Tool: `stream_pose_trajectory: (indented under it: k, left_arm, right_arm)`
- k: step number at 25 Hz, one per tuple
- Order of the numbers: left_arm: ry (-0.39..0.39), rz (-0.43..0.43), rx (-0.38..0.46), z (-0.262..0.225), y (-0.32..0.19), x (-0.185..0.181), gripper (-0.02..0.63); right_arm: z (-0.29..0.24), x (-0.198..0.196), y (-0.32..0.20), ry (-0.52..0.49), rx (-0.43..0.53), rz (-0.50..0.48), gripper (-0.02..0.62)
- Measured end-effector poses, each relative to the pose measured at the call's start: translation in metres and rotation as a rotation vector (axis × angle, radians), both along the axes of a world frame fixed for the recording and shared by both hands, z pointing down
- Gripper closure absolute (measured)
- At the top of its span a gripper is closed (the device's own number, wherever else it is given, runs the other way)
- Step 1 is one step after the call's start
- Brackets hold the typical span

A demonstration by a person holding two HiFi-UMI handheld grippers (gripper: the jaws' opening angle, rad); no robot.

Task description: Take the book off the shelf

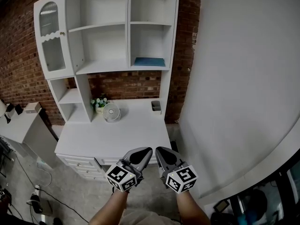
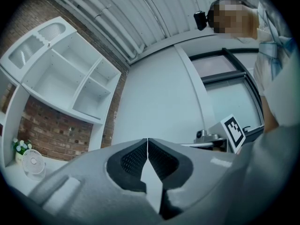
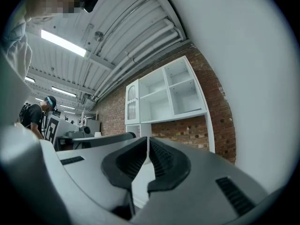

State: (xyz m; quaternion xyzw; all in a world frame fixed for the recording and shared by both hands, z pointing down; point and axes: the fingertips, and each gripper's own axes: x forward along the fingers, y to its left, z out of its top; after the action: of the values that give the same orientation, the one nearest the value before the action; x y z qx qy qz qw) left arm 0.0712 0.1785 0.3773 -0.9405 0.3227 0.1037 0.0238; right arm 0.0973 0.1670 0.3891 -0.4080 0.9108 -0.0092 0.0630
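One blue book (image 1: 150,61) lies flat in the white shelf unit (image 1: 129,27) (lower right compartment). Two claws, left gripper (image 1: 143,154) and right gripper (image 1: 164,154), are pinched closed, empty.

My left gripper (image 1: 147,151) and right gripper (image 1: 160,151) are matching pale grey shells that taper to a beak. Each carries a white cube at its rear, the left cube (image 1: 123,177) and the right cube (image 1: 182,178), both faced with black square markers. Up close, the fingers (image 2: 89,182) are smooth moulded grey plastic lined with black ribbed pads (image 2: 133,159). The right ones also have narrow dark slots (image 3: 72,160) set into the shell. The shirt (image 2: 274,39) is pale, and a small black camera (image 2: 200,18) sits at the head.
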Motion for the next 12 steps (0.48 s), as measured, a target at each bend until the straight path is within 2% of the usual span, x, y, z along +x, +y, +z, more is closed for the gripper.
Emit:
stream_pose_trajectory:
  k: [12]
  left_arm:
    - [-0.001, 0.029, -0.009, 0.003, -0.021, 0.015, 0.595]
  right_arm:
    - [0.005, 0.012, -0.02, 0.004, -0.016, 0.014, 0.577]
